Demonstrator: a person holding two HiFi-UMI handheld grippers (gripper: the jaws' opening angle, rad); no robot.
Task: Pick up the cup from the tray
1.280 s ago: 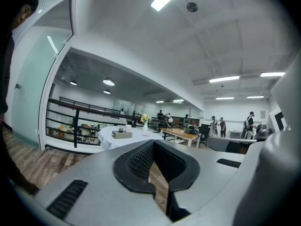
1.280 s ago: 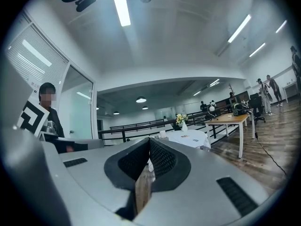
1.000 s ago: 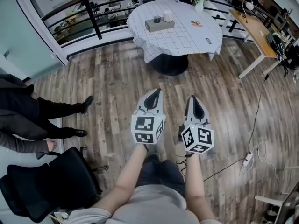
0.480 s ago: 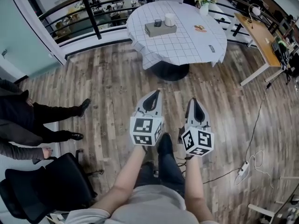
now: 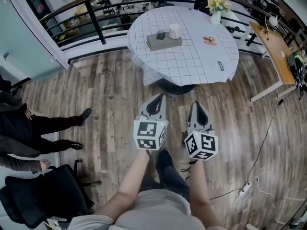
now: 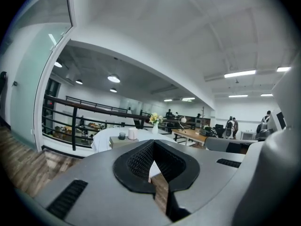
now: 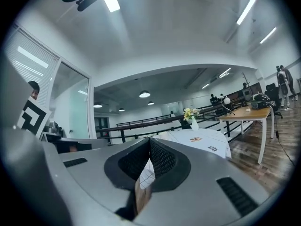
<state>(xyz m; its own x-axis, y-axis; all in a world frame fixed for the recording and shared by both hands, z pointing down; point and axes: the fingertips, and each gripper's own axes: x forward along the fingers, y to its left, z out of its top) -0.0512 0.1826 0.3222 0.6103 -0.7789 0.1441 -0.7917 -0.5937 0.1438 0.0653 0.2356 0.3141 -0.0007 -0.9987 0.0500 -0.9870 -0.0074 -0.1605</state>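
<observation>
In the head view, the left gripper [image 5: 159, 97] and the right gripper [image 5: 196, 103] are held side by side over the wood plank floor [image 5: 110, 90], both pointing toward 12 o'clock, each with its jaws pressed together and nothing between them. At 12 o'clock stands a round table [image 5: 201, 56] under a white grid-patterned cloth, well apart from both grippers. A grey tray [image 5: 164, 42] sits at about 10 o'clock on the tabletop; on it, the white cup [image 5: 174, 31] stands upright at the tray's 1 o'clock corner, with a smaller dark cup [image 5: 160, 34] just beside it at 9 o'clock. A vase of yellow flowers [image 5: 217, 9] stands at the table's 1 o'clock edge. A wooden desk [image 5: 276, 49] is at 2 o'clock of the frame, a person in dark clothes [image 5: 29, 128] at 9 o'clock, and a black office chair [image 5: 43, 200] at 7 o'clock. In the left gripper view, the left gripper [image 6: 153, 141] has its jaws closed and empty; past them, at 11 o'clock, are the table [image 6: 101, 138], the tray [image 6: 120, 142], the white cup [image 6: 132, 133], the dark cup [image 6: 122, 135] and the flowers [image 6: 154, 120]. In the right gripper view, the right gripper [image 7: 149, 138] is likewise closed on nothing, with the table [image 7: 202, 138] and the flowers [image 7: 190, 115] at 1 o'clock and the desk [image 7: 244, 111] at 2 o'clock.
</observation>
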